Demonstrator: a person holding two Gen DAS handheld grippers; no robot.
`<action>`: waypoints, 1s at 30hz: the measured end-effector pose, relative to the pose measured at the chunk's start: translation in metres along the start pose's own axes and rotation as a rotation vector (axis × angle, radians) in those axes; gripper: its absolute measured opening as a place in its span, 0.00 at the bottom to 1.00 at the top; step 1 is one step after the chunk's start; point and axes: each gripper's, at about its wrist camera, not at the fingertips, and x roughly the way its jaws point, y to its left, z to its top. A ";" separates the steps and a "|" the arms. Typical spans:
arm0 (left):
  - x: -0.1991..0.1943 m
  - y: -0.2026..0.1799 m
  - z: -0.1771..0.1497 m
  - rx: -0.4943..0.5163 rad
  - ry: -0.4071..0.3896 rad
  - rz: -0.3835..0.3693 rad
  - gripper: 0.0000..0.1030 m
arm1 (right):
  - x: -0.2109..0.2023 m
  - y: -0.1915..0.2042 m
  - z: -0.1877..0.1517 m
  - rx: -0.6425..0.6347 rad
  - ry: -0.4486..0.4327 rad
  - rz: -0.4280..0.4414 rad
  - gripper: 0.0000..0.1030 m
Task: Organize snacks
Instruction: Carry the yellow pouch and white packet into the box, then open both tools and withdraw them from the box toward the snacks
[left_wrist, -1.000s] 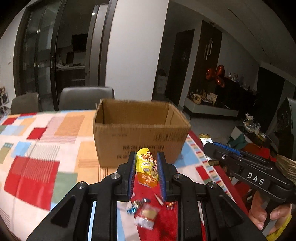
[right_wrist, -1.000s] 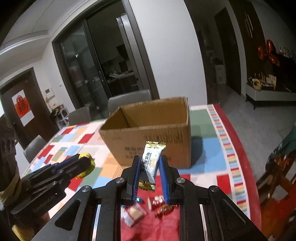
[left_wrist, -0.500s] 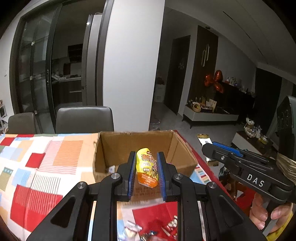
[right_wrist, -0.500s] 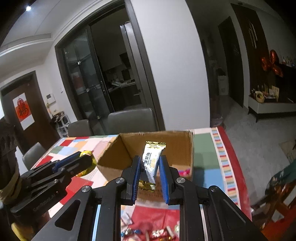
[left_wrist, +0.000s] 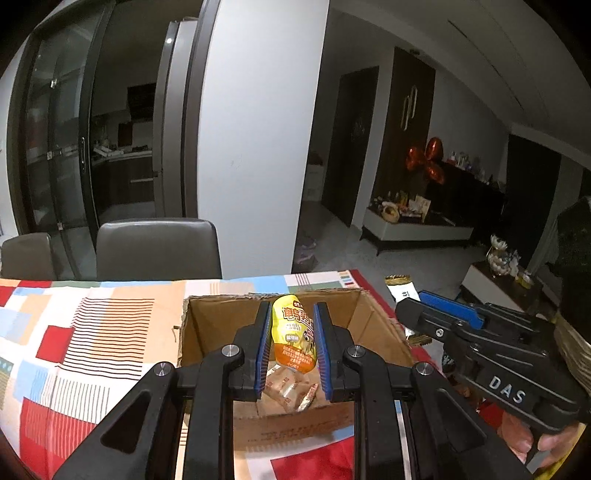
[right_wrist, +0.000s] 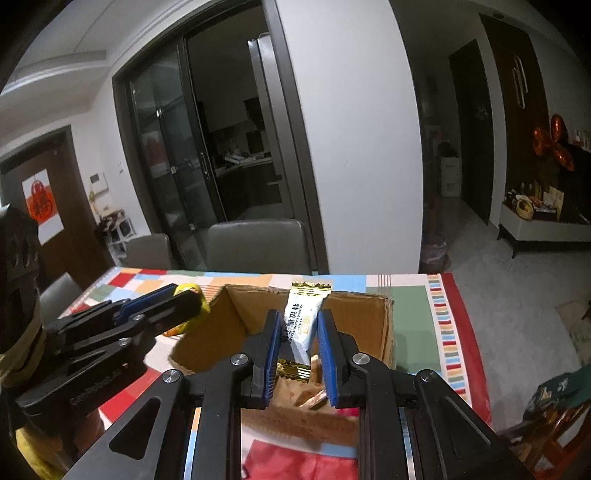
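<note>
Snacks in the air number two, one per hand-held gripper. Left hand-held gripper (left_wrist: 291, 341) pinches one yellow pouch (left_wrist: 294, 339) upright between its blue pads, directly above the open cardboard box (left_wrist: 373, 317). Right hand-held gripper (right_wrist: 297, 345) is clamped on one white wrapped bar (right_wrist: 302, 325) with gold crimped ends, tilted slightly, also above the box (right_wrist: 384, 332). In the left wrist view the right hand-held gripper (left_wrist: 413, 310) shows beside the box's right wall, with the bar's gold and white end (left_wrist: 400, 286) poking past its tip. In the right wrist view the left hand-held gripper (right_wrist: 184, 302) sits at the box's left edge with a bit of the yellow pouch (right_wrist: 192, 291) showing.

One box stands on the worktop (left_wrist: 92, 332), which wears a patchwork cloth of red, orange, blue and green squares. Inside the box lie a few pale, clear-wrapped snacks (left_wrist: 291, 387); their exact count cannot be told. Two grey chairs (left_wrist: 159, 247) stand behind the worktop in the left view.
</note>
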 end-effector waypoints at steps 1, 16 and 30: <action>0.007 0.002 0.001 -0.005 0.009 0.006 0.22 | 0.003 0.000 0.001 -0.004 0.005 -0.004 0.21; -0.021 -0.010 -0.021 0.054 -0.010 0.107 0.50 | -0.010 -0.009 -0.019 0.036 0.025 -0.054 0.50; -0.087 -0.040 -0.069 0.174 -0.073 0.111 0.50 | -0.059 -0.005 -0.067 0.047 0.026 -0.019 0.50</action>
